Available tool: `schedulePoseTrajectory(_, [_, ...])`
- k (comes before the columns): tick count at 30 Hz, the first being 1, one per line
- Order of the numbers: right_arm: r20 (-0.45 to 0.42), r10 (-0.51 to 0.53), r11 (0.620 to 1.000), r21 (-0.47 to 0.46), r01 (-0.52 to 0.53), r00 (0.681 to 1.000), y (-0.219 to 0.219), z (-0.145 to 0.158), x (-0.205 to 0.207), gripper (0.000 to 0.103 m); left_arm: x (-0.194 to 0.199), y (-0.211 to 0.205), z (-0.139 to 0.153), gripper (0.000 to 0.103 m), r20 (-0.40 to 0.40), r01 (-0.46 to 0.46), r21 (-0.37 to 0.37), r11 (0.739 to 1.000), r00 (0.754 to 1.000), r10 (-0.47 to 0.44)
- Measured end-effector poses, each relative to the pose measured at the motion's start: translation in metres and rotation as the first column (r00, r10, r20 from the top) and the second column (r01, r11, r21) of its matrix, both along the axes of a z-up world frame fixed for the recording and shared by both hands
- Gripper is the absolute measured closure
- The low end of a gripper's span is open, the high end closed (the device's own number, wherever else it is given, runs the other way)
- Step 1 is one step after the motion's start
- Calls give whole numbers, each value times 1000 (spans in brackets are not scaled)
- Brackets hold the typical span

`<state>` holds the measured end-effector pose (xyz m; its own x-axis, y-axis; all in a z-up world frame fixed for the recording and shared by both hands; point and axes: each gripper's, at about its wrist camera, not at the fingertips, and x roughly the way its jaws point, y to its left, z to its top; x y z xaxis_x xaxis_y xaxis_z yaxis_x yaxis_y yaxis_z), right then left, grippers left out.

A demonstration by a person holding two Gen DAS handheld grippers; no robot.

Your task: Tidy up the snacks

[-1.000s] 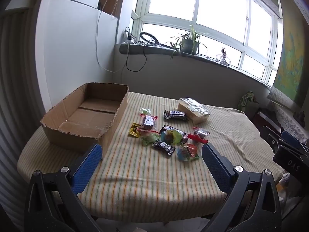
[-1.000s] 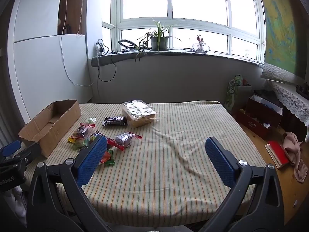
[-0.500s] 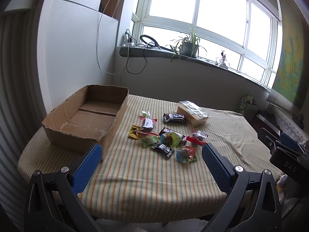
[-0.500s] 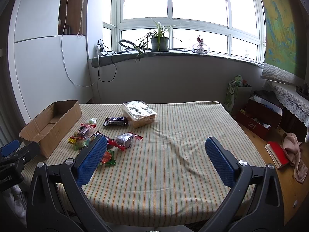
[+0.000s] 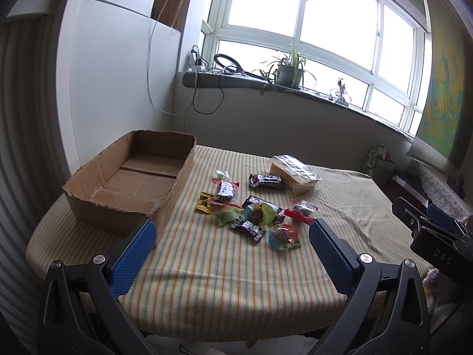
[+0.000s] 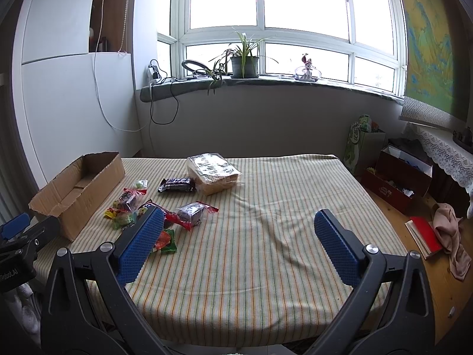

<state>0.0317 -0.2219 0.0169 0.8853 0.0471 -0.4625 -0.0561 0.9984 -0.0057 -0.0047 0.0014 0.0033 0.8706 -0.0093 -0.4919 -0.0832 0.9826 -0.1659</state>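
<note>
You hold a left hand-held gripper (image 5: pixel 232 250) and a right hand-held gripper (image 6: pixel 239 244), and both have their blue pads wide apart with nothing between them. Both hang over the near edge of the table (image 5: pixel 224 284), which has a striped cloth on it. The snacks (image 5: pixel 251 210) lie in a little pile in the middle of the table, a bit to the left, and the cardboard box (image 5: pixel 133 180) sits just left of them with its top open and nothing in it that you can see. I think the snacks should go in that box. Most of them are small treats in shiny wrappers, so they are likely very light, crinkly and a bit slippery. The round green candy (image 5: pixel 260 213) and the round blue and red candy (image 5: pixel 282 236) may roll or pop out, so pinch each one across its fat middle, not by the thin wrapper end. The small black bar (image 5: pixel 247 228) nearest you looks flat and stiff, so take it across its short side. The dark chocolate bar (image 5: pixel 266 181) farther back can be held the same way, but squeeze softly so it does not snap. The big clear packet (image 5: pixel 295 173) at the far side looks soft and squashy, and it seems the heaviest. Hold it gently across its narrow side. Some wrappers touch and overlap, so lift one at a time.
</note>
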Motion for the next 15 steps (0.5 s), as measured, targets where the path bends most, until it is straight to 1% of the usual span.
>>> schedulePoseTrajectory(15, [-1,-6,1000,-7,6,1000,-1,-2,0,0,1,0,-3,1,-5,1,-2,1000,1000,-1])
